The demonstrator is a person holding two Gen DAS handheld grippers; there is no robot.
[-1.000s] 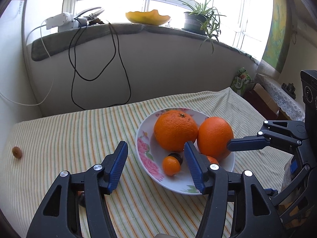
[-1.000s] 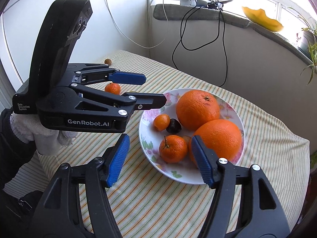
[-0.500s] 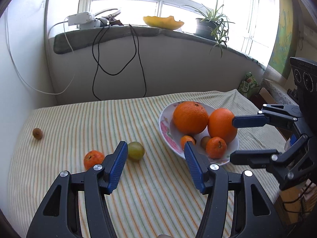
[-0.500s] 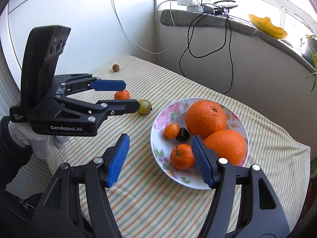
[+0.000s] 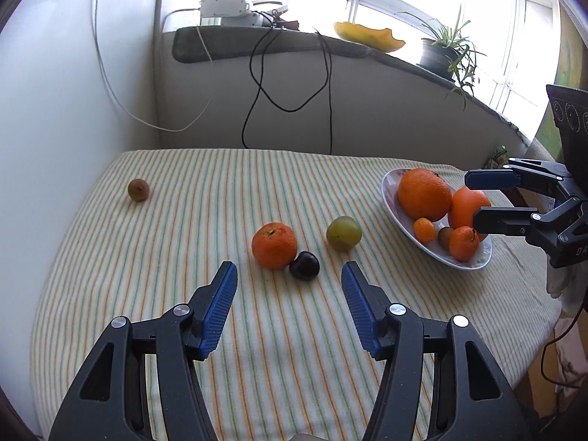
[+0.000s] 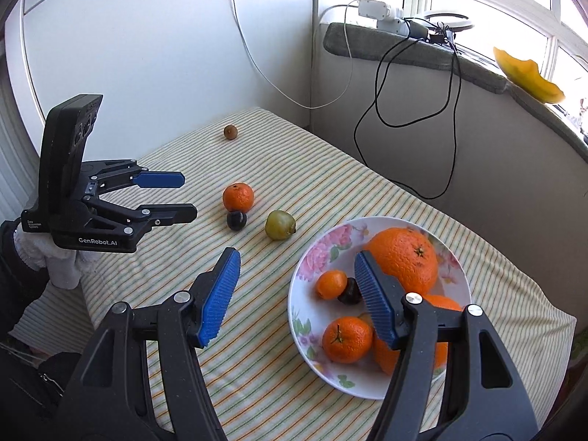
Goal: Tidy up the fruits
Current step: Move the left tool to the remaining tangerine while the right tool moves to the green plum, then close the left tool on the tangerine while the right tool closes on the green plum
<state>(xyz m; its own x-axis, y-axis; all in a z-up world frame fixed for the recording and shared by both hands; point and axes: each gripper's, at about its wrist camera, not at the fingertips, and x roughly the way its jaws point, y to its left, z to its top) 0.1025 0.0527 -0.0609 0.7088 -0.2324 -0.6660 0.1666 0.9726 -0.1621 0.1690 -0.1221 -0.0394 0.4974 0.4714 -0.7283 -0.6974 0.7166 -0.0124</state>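
Currently, left wrist view first.
Left gripper: jaws spread wide, nothing between the blue pads; held low over the striped tablecloth.
Loose mandarin: on the cloth just ahead of the left gripper, stem dimple up.
Dark plum: touching the loose mandarin on its right, nearest fruit to the fingertips.
Green plum: on the cloth, right of the dark plum, apart from it, between the mandarin and the plate.
Small brown fruit: alone near the far left edge of the cloth, well apart from the rest.
Floral plate: at the right of the table, holding two big oranges, two small mandarins and a small brownish fruit.
Right gripper: seen side-on over the plate's right side, fingers parted, empty.

Right wrist view.
Right gripper: jaws wide apart, gripping nothing; right finger hangs over the floral plate, left finger over bare cloth.
Plate contents: largest orange at the back, second orange partly hidden behind the right finger, small mandarin touching a dark fruit, another mandarin at the front.
Left gripper: at the left, held in a white-gloved hand, fingers apart and empty, pointing toward the loose fruit.
Loose group: mandarin touching dark plum; green plum just beside, nearer the plate.
Small brown fruit: far corner of the tablecloth.
Windowsill: white power adapter, black cables hanging down.
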